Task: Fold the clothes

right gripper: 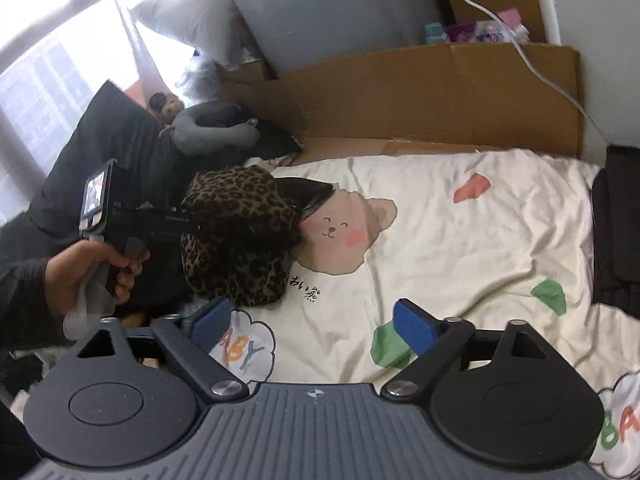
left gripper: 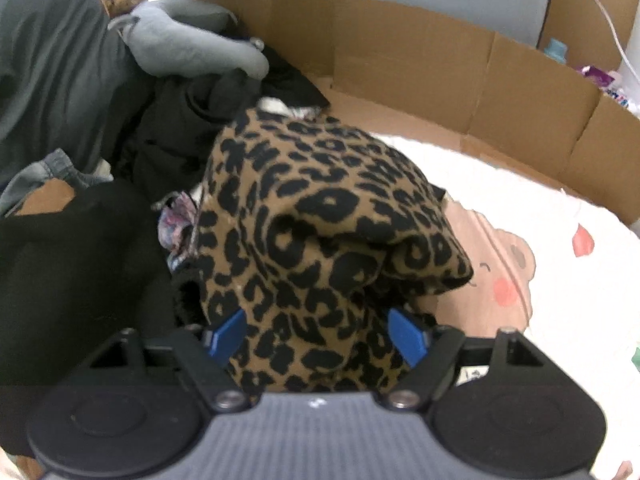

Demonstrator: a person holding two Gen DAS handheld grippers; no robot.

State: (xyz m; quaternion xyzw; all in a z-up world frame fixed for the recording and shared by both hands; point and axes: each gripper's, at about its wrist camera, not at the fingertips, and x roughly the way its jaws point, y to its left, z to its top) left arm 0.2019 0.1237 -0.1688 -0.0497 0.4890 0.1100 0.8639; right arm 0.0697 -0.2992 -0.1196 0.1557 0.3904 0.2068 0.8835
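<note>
Two grippers: your left gripper (left gripper: pixel 316 338) has leopard-print garment (left gripper: pixel 320 216) between wide fingers, grip unclear; right gripper (right gripper: pixel 312 326) gapes empty above the bed (right gripper: pixel 460 248).

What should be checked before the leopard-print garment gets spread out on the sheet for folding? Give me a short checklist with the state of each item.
1. Leopard-print garment between the left gripper fingers: ok, bunched fabric fills the gap.
2. Pads pressing on the fabric: cannot tell, the cloth hides the contact.
3. Right gripper free to help: ok, jaws wide apart, nothing between them.
4. Bare space on the bear-print sheet: ok, the area right of the garment is uncovered.
5. Garment flat enough to fold: not ok, it is a crumpled bundle.
6. Garment separate from the dark clothes pile: cannot tell, they overlap in view.
</note>
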